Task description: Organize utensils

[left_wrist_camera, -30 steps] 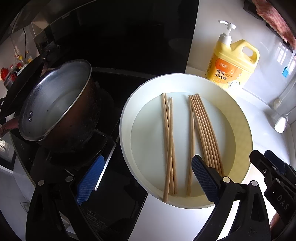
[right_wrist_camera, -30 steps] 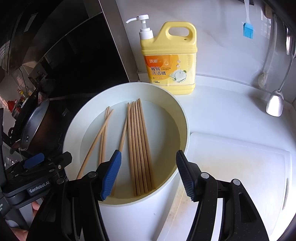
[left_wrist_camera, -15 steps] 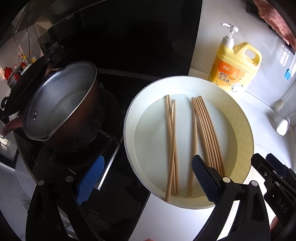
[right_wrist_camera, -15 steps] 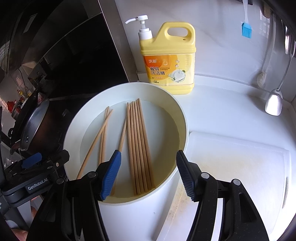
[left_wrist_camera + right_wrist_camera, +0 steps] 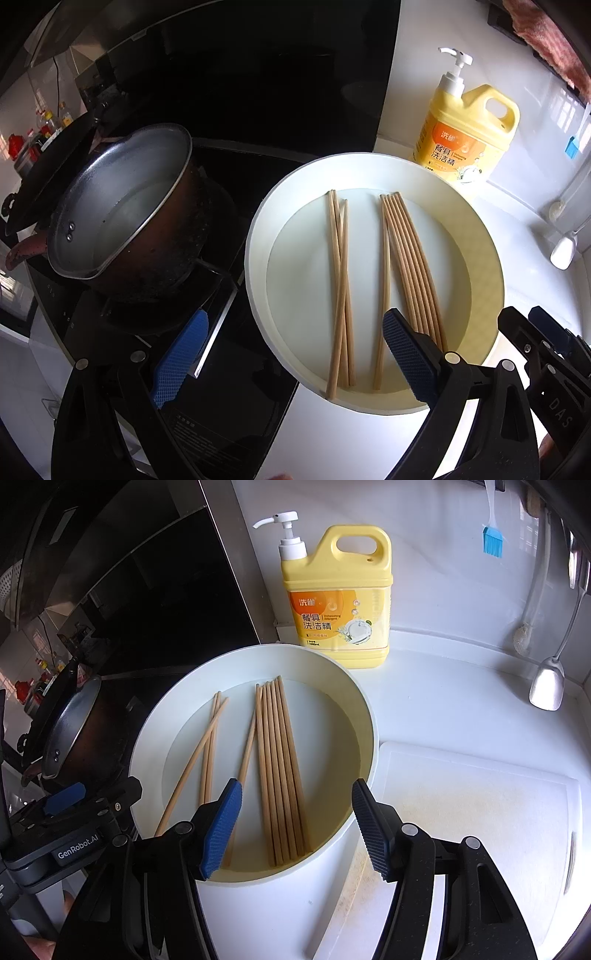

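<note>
- The white basin (image 5: 364, 716) sits on the white counter (image 5: 443, 701), between the stove pot (image 5: 122, 214) and the cutting board (image 5: 480, 812). All chopsticks lie flat on its floor.
- The tight bundle of chopsticks (image 5: 280, 771), about 6 sticks, lies directly ahead of the right gripper (image 5: 295, 827). Its near ends fall between the 2 spread blue pads. Its long axis runs away from the gripper, roughly in line with the pointing direction.
- The loose group of 3 chopsticks (image 5: 341, 291) lies crossed, ahead of the left gripper (image 5: 295, 354) and nearer its right pad.
- 1 single chopstick (image 5: 384, 295) lies between the 2 groups.
- Both grippers are spread and hold nothing. The right gripper is judged better placed for the bundle.
</note>
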`<state>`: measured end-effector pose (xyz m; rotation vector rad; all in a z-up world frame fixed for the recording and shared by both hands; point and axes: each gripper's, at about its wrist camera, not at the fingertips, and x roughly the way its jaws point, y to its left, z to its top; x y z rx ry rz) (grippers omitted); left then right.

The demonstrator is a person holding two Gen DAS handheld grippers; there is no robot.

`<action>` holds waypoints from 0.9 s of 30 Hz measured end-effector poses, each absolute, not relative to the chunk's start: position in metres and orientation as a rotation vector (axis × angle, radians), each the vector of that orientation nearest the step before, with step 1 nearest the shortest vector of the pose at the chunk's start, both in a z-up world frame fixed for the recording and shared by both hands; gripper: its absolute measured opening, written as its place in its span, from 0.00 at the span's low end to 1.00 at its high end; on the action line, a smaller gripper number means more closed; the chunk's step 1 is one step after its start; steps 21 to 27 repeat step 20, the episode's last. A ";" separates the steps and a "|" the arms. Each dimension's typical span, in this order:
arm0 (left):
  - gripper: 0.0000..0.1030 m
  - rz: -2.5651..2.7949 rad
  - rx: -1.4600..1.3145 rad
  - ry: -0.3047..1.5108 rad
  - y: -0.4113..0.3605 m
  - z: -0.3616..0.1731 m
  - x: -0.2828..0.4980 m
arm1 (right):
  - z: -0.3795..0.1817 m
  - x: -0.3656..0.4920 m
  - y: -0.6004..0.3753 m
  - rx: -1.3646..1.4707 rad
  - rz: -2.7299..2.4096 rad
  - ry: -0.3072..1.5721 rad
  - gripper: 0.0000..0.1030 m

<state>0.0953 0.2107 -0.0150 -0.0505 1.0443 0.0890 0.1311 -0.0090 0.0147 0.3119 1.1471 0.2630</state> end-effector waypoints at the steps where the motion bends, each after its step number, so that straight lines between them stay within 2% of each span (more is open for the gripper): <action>1: 0.91 0.086 -0.052 1.044 0.210 -0.015 0.095 | 0.015 0.131 -0.009 0.313 0.263 1.147 0.58; 27: 0.92 0.119 -0.038 1.069 0.209 -0.018 0.094 | 0.017 0.127 -0.010 0.316 0.263 1.145 0.58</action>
